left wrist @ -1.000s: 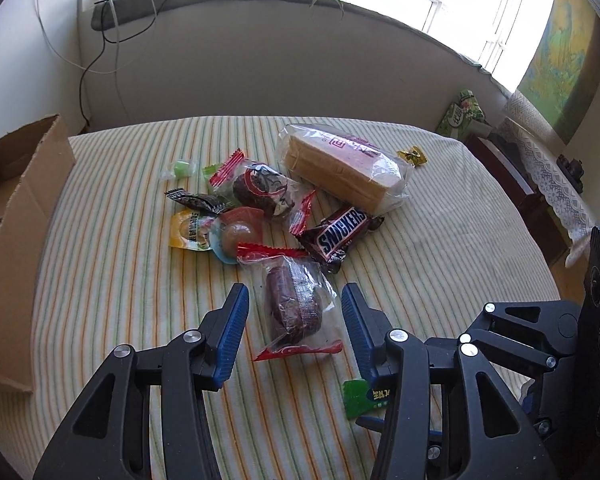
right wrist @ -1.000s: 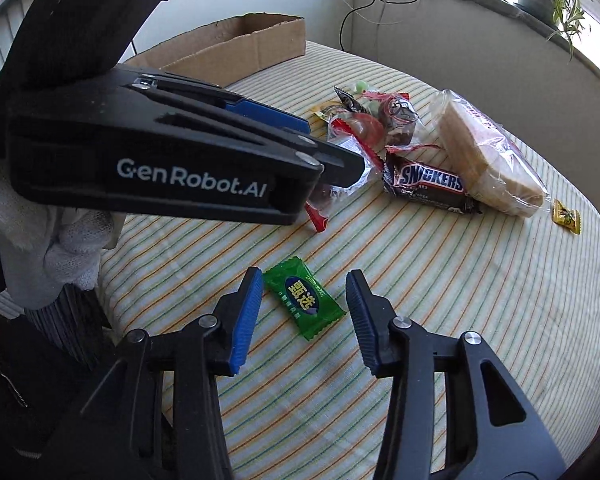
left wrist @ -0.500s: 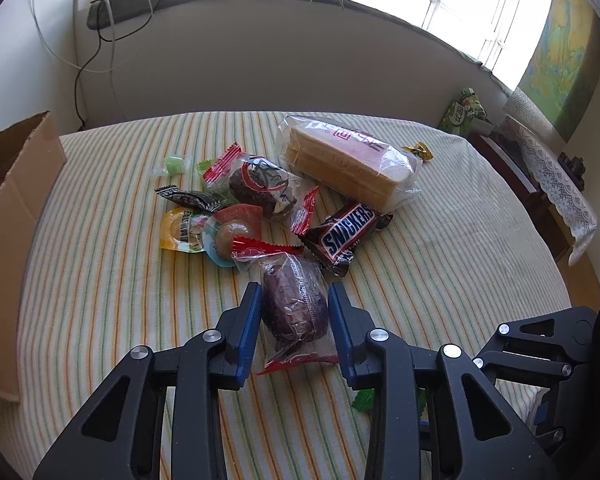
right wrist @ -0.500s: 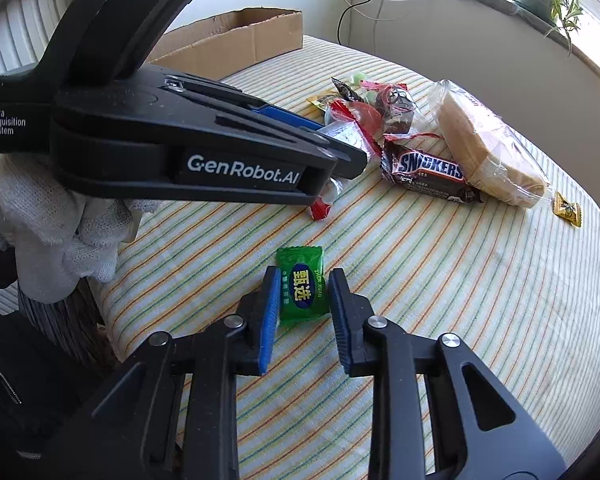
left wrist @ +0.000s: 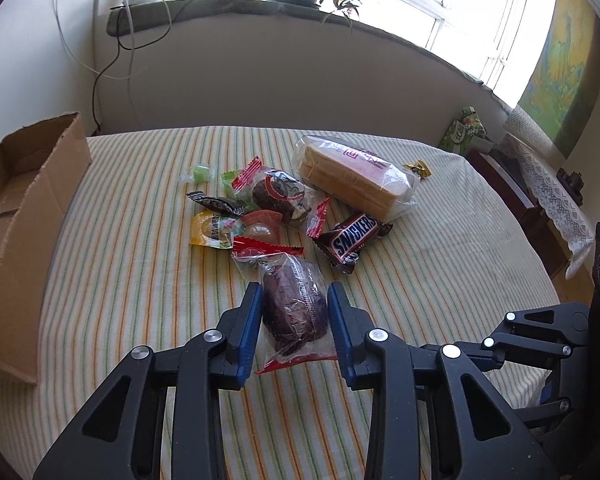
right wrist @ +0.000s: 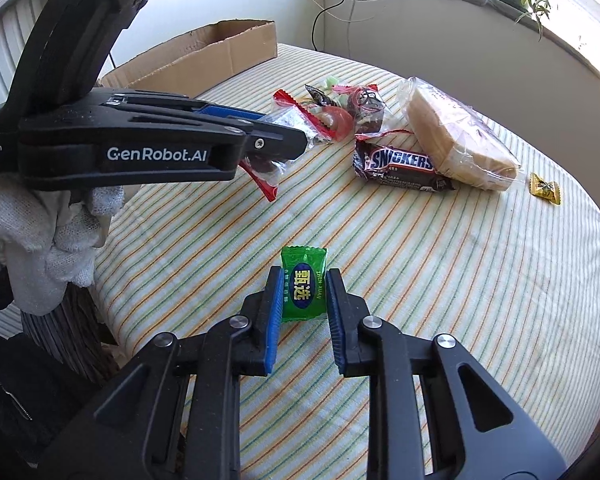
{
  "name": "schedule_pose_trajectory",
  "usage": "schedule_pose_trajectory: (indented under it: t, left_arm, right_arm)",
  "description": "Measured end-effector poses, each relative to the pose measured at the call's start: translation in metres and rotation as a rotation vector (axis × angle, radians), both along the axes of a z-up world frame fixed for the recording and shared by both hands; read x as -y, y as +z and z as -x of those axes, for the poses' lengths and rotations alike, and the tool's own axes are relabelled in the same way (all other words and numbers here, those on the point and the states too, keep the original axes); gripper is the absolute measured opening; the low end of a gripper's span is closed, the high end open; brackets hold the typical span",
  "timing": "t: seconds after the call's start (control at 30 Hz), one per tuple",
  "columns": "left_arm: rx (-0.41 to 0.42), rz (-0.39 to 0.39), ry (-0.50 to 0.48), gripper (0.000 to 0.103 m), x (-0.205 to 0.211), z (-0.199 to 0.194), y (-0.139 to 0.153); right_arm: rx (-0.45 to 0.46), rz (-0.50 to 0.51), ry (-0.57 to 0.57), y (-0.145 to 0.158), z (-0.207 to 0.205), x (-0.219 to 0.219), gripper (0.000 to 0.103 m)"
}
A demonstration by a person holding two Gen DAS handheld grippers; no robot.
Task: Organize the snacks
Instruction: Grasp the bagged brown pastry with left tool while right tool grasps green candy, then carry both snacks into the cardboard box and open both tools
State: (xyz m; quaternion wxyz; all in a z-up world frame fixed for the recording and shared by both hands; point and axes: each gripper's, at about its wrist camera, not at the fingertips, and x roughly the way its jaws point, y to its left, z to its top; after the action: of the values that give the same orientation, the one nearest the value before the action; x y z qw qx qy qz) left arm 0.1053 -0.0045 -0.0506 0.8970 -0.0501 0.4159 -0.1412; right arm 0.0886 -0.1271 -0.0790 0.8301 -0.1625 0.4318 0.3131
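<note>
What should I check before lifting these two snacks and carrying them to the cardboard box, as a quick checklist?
1. Left gripper shut on the chocolate cake packet: ok, both pads press its sides after just closing.
2. Right gripper shut on the green candy: ok, pads squeeze the wrapper.
3. Cake packet free of the snack pile: cannot tell, its red end touches the pile.
4. Cardboard box open: ok.
5. Room inside the box: cannot tell, interior mostly hidden.

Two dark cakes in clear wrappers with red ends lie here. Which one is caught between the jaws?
The nearer cake, pinched by the left gripper. The other cake, with a printed label, lies untouched in the pile beside the bread.
</note>
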Motion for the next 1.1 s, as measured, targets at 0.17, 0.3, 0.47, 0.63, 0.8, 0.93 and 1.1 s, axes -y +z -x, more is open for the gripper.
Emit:
schedule_pose_trajectory:
  t: [0.17,0.3,0.47,0.63,0.8,0.93,1.1]
  left_arm:
    - [0.022,-0.001,0.011,0.032,-0.006,0.006,0.006]
    - [0.039,-0.003,0.022,0.032,-0.012,0.011,0.013]
    - [0.068,-0.006,0.042,0.032,-0.023,0.014,0.024]
    - [0.094,-0.004,0.071,0.032,-0.042,0.018,0.035]
    - [0.117,-0.004,0.103,0.032,-0.060,0.020,0.043]
    - [0.127,-0.006,0.127,0.032,-0.075,0.021,0.048]
    - [0.143,-0.004,0.165,0.032,-0.099,0.025,0.051]
  right_arm:
    - [0.022,0.013,-0.049,0.013,-0.001,0.000,0.022]
    - [0.046,0.024,-0.092,0.026,-0.003,-0.004,0.022]
    - [0.069,0.007,-0.103,0.044,-0.004,-0.017,0.022]
    - [0.093,-0.007,-0.084,0.058,-0.008,-0.033,0.022]
    - [0.106,-0.018,-0.072,0.067,-0.015,-0.050,0.022]
    - [0.107,-0.027,-0.062,0.072,-0.022,-0.066,0.022]
    - [0.111,-0.035,-0.046,0.079,-0.037,-0.091,0.022]
